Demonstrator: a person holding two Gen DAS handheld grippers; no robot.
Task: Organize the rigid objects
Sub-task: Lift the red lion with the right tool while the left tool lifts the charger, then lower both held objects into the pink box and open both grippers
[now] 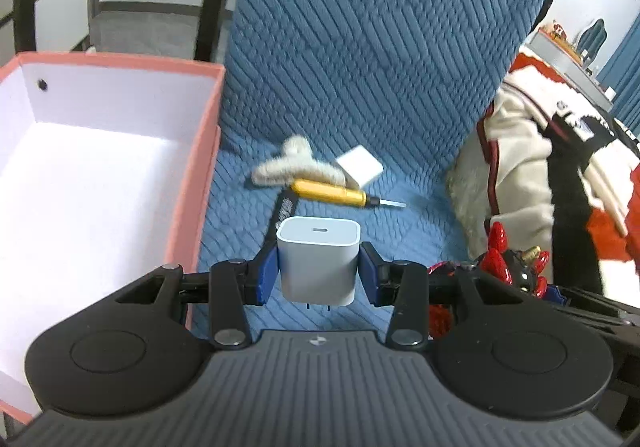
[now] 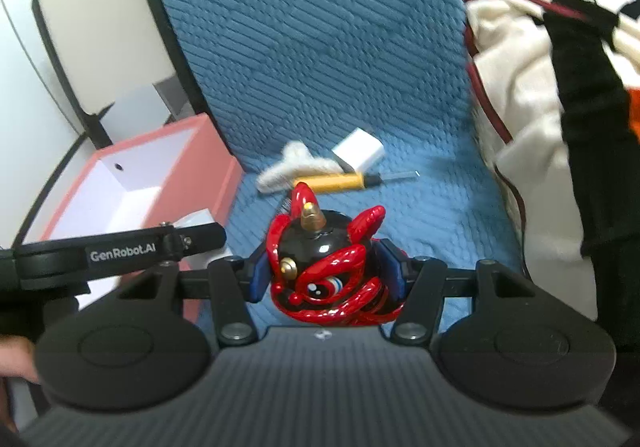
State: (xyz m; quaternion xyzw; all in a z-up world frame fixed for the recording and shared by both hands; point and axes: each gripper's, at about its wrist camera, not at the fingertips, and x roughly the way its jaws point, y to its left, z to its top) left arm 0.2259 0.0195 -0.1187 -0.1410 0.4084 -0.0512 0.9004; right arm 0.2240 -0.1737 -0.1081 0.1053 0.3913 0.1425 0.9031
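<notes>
your left gripper is clamped on a white charger, held clear of the blue cushion, prongs down, at lower centre of the left view. your right gripper grips a red and black figurine at lower centre of the right view. step in hand, by judgement: carrying both pieces to the pink box at left. next move calls for swinging left over the rim, then letting go. the box interior shows nothing inside where visible. a yellow screwdriver, a fuzzy clip and a white block remain mid-frame on the cushion.
</notes>
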